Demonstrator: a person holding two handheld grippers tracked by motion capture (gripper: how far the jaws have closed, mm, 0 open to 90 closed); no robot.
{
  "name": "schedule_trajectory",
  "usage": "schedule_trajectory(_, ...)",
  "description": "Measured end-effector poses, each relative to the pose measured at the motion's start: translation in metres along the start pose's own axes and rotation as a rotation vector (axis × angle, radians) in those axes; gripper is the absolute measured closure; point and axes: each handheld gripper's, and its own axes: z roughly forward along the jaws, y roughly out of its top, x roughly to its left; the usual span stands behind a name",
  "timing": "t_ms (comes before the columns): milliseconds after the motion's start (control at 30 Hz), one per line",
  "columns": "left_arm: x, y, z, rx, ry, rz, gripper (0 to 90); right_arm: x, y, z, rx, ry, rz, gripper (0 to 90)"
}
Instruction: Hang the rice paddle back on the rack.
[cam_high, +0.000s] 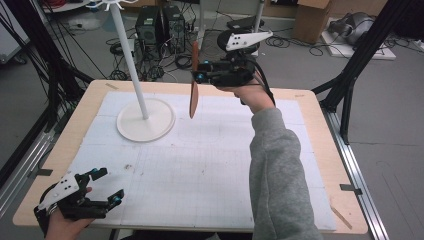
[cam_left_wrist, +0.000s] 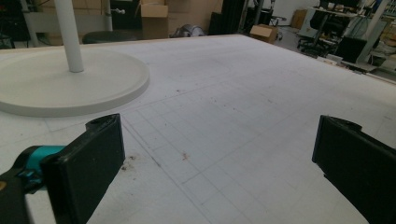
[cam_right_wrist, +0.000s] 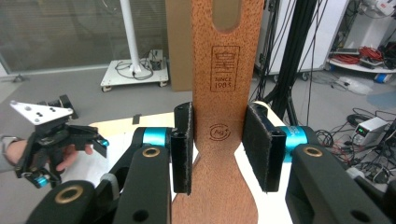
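Right gripper (cam_high: 196, 75) clenched on wooden board (cam_high: 194, 92), held upright above counter (cam_high: 310, 150) at 12 o'clock; left gripper (cam_high: 111, 186) released, low at 7 o'clock.

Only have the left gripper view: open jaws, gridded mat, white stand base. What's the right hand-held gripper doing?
Observer: The right hand-held gripper is held up in the air, shut on a brown wooden board.
Operator: Where's the grip?
Observer: At the board's narrow neck, below the handle slot; the pads press on both its edges.
Operator: Touching the stand?
Observer: No. In the high view the board hangs upright and edge-on, right of the white stand's pole and apart from it.
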Motion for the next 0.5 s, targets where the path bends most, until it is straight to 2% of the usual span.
schedule_trajectory(167, 0.001, -0.001, -0.003, -0.004, 0.006, -0.014, 3.0, -0.006, 0.011, 0.014, 0.009, 0.015, -0.003, 64.3)
schedule_trajectory(267, 0.001, -0.001, -0.004, -0.005, 0.004, -0.015, 3.0, -0.009, 0.016, 0.020, 0.015, 0.006, -0.006, 64.3)
schedule_trajectory(500, 0.001, -0.001, -0.003, -0.001, -0.002, -0.004, 3.0, -0.015, 0.031, 0.035, 0.020, 0.006, -0.010, 64.3)
